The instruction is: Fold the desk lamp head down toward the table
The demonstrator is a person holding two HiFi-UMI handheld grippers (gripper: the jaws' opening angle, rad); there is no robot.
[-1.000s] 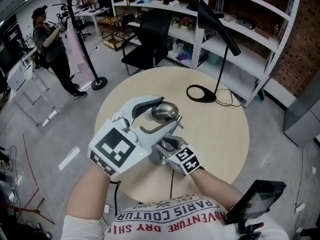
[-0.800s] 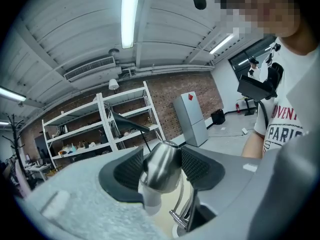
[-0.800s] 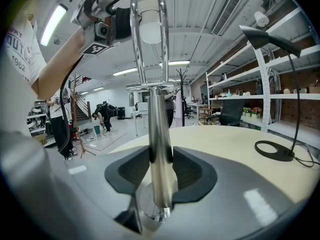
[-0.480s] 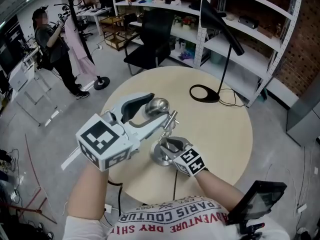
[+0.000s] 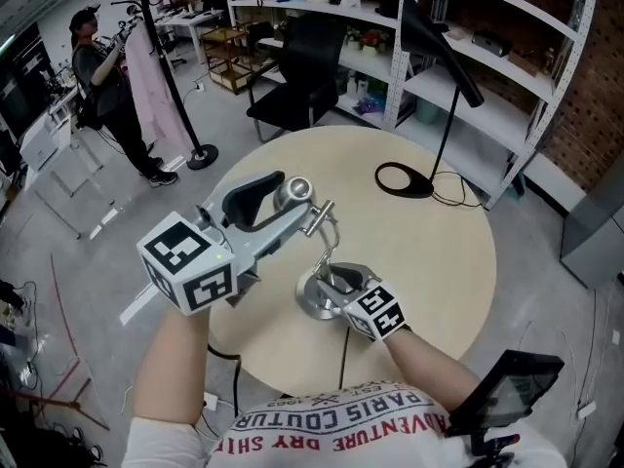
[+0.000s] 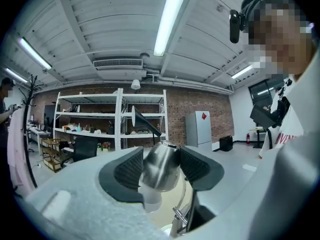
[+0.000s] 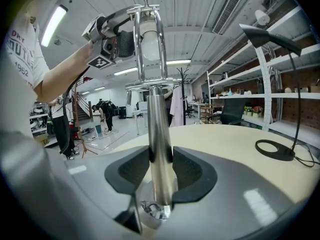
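A chrome desk lamp stands on the round beige table [image 5: 429,252], its round base [image 5: 314,302] near the front edge. My left gripper [image 5: 300,195] holds the lamp head [image 5: 290,193] out to the left of the post. In the left gripper view the ribbed pads press both sides of the lamp head [image 6: 160,170], and the jaws are closing on it. My right gripper [image 5: 336,279] is shut on the upright post [image 7: 159,134] just above the base. From the right gripper view, the wire yoke and lamp head [image 7: 150,34] rise overhead, with the left gripper [image 7: 122,41] on them.
A black desk lamp [image 5: 434,76] with a ring base [image 5: 405,179] stands at the table's far side, its cable trailing right. Behind are a black office chair [image 5: 297,61] and white shelves [image 5: 507,57]. A person [image 5: 102,86] stands by a coat rack [image 5: 161,66] at the left.
My left gripper has carried the lamp head to the left and rolled with it, so the lamp's upper arm leans left. The right gripper has stayed on the post.
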